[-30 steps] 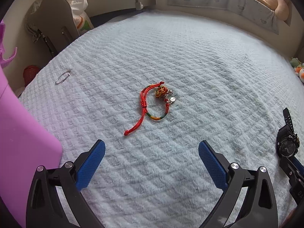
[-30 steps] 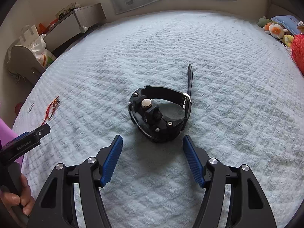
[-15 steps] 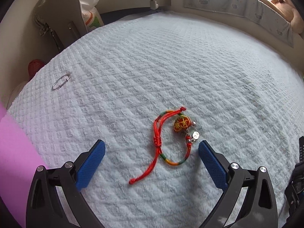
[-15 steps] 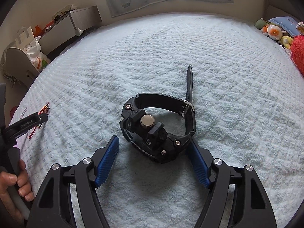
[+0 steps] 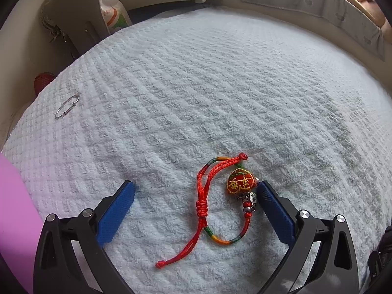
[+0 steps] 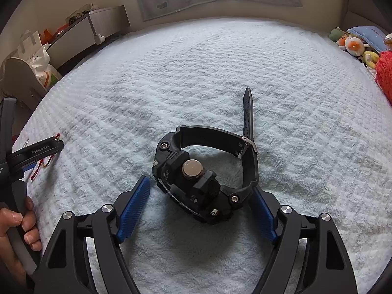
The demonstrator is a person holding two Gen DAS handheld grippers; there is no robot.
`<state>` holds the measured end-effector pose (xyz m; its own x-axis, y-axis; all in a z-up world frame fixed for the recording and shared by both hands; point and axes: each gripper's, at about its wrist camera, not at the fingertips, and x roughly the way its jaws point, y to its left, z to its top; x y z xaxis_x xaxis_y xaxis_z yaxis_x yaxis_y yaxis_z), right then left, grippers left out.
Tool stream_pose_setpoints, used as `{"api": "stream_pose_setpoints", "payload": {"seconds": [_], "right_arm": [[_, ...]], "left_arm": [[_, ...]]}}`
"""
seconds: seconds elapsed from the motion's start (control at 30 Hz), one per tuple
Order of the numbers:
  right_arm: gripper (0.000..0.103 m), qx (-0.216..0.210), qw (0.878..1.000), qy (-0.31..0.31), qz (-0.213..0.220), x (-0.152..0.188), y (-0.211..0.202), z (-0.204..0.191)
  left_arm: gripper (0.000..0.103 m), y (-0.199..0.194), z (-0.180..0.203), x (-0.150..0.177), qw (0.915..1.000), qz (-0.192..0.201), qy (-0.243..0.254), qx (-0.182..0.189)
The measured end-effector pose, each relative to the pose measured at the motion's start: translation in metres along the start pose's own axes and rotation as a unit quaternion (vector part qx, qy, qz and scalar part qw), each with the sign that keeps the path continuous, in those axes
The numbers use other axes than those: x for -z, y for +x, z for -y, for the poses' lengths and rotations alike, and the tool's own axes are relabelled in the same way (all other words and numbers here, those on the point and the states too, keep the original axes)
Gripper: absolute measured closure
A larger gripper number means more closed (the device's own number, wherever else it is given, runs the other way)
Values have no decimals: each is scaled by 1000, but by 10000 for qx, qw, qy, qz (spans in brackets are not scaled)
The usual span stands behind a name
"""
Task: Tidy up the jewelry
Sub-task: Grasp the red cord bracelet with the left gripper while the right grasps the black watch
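A red cord bracelet (image 5: pixel 203 205) with a red and yellow charm (image 5: pixel 240 181) lies on the pale blue blanket (image 5: pixel 220 85). My left gripper (image 5: pixel 194 183) is open and set down around it, the right pad right beside the charm. In the right wrist view a black wristwatch (image 6: pixel 203 196) lies on its side, strap end pointing away. My right gripper (image 6: pixel 199 183) straddles the watch with its jaws opening; the left pad stands clear and the right pad is partly hidden behind the case. One of the left gripper's fingers (image 6: pixel 36 150) shows at the far left over the bracelet (image 6: pixel 44 164).
A thin silver bangle (image 5: pixel 66 106) lies near the blanket's left edge. A pink object (image 5: pixel 14 208) fills the lower left. A person's hand (image 6: pixel 14 223) holds the left gripper's handle. Plush toys (image 6: pixel 352 45) sit at the far right, furniture and a bag (image 5: pixel 112 12) beyond the bed.
My left gripper has moved forward until the bracelet lies between its fingers. My right gripper has closed in on the watch and its jaws have spread wider.
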<state>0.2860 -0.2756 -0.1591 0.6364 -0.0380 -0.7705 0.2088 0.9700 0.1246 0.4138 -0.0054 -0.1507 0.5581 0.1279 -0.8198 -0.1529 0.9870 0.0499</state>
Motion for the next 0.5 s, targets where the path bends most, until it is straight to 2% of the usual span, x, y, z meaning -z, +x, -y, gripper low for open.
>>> {"api": "stream_pose_setpoints", "payload": {"seconds": [0.1,0.13,0.17,0.23,0.27,0.33,0.5], "right_arm": [[32,65,10000,-2,24,-1,0,-1],[38,97,9999,42,52,-2,-1,0],[38,45,9999,84,58,-2,-2,2],[39,20,9999,98,68,-2,-3,3],[39,17,9999,92,83,-3,-3,3],[39,-34,9999,116,115,-2,-6,4],[39,-186,9995,186,199,10,-24,12]], "left_arm": [[18,-4,1,2,9999,73,69,84],[32,-7,4,5,9997,132,136,126],[48,-11,8,7,9994,216,239,85],[70,-20,15,14,9986,310,414,100],[86,-23,17,17,9982,345,480,120],[97,-29,16,23,9979,330,499,269],[97,-53,9,48,9948,283,474,858]]}}
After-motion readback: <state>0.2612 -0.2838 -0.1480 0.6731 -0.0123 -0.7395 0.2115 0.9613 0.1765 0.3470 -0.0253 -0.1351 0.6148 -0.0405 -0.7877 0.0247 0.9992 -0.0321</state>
